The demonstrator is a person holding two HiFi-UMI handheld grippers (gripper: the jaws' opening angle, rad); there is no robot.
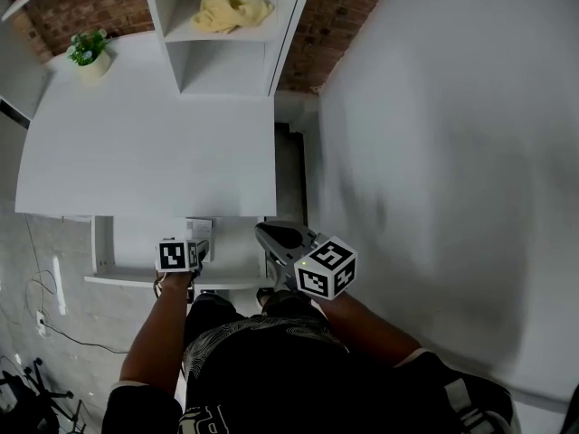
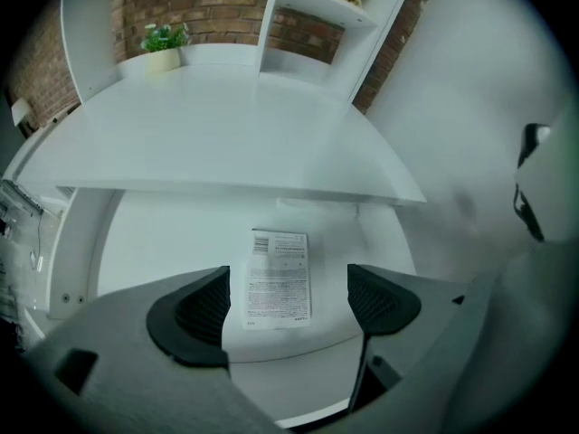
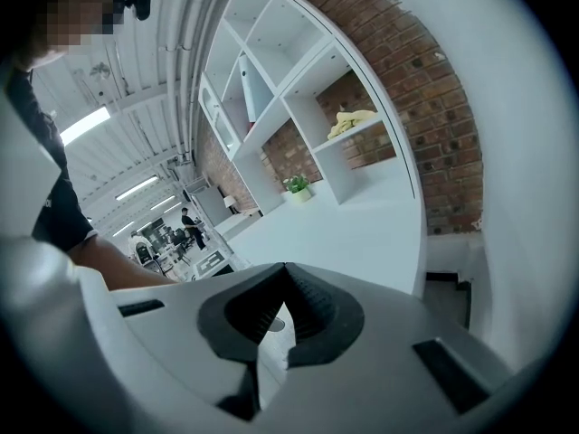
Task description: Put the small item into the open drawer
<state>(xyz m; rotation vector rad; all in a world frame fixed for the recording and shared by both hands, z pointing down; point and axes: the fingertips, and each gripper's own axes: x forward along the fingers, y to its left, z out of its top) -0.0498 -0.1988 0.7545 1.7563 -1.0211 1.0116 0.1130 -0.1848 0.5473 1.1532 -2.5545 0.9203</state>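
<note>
The open white drawer (image 1: pixel 136 247) sticks out under the desk's front edge. A printed paper leaflet (image 2: pixel 279 278) lies flat on its floor, and its edge shows in the head view (image 1: pixel 201 228). My left gripper (image 1: pixel 200 248) hovers over the drawer's right part. It stands open (image 2: pixel 288 283) with nothing between its pads, and the leaflet lies below the gap. My right gripper (image 1: pixel 263 231) hangs just right of the drawer, pointing toward the desk edge. Its jaws are shut (image 3: pixel 285 274). A small pale shape shows in the slit behind the tips, and I cannot tell what it is.
The white desk top (image 1: pixel 154 143) spreads beyond the drawer. A potted plant (image 1: pixel 89 51) stands at its far left, and a shelf unit holds a yellow cloth (image 1: pixel 231 12). A white wall (image 1: pixel 452 152) stands close on the right. Cables (image 1: pixel 36 297) lie on the floor at left.
</note>
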